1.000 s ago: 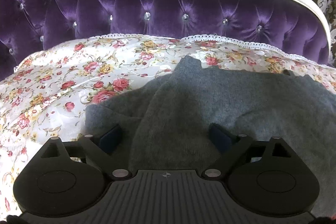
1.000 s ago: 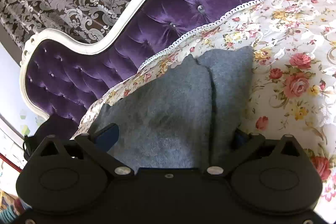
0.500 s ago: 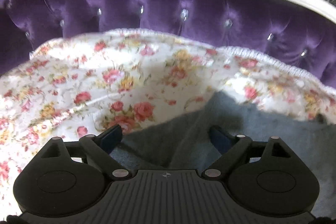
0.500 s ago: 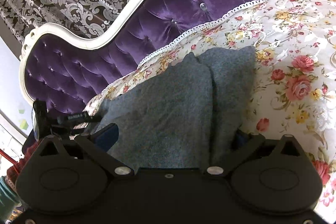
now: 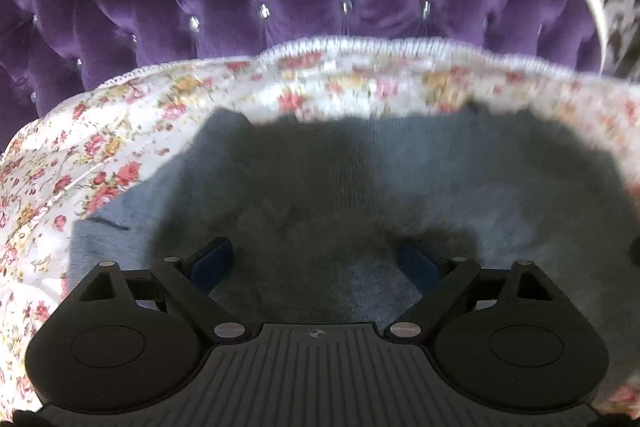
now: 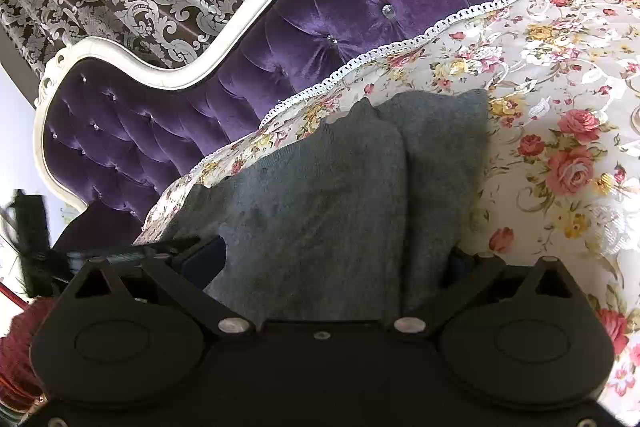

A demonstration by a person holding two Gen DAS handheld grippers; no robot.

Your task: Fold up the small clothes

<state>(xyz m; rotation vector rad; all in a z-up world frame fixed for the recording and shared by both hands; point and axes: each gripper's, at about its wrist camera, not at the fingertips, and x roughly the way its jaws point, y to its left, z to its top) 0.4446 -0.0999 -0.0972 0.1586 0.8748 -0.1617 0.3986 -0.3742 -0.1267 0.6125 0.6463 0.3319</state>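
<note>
A grey knitted garment (image 5: 360, 187) lies on the floral cover (image 5: 100, 155) of a purple sofa. In the left wrist view it fills the middle, blurred, with my shadow on it. My left gripper (image 5: 316, 263) is open, its blue-padded fingers spread just above the garment. In the right wrist view the garment (image 6: 320, 195) lies partly folded, one panel lapped over another. My right gripper (image 6: 332, 259) is open and low over its near edge; its right finger is partly hidden behind a fold.
The tufted purple sofa back (image 6: 360, 7) with a white frame (image 6: 240, 39) rises behind the cover. Floral cover (image 6: 560, 107) extends to the right of the garment. A dark device (image 6: 28, 227) shows at the far left of the right wrist view.
The left gripper has swung from the garment's left edge to over its middle, and its view is blurred with motion. The right gripper has barely moved.
</note>
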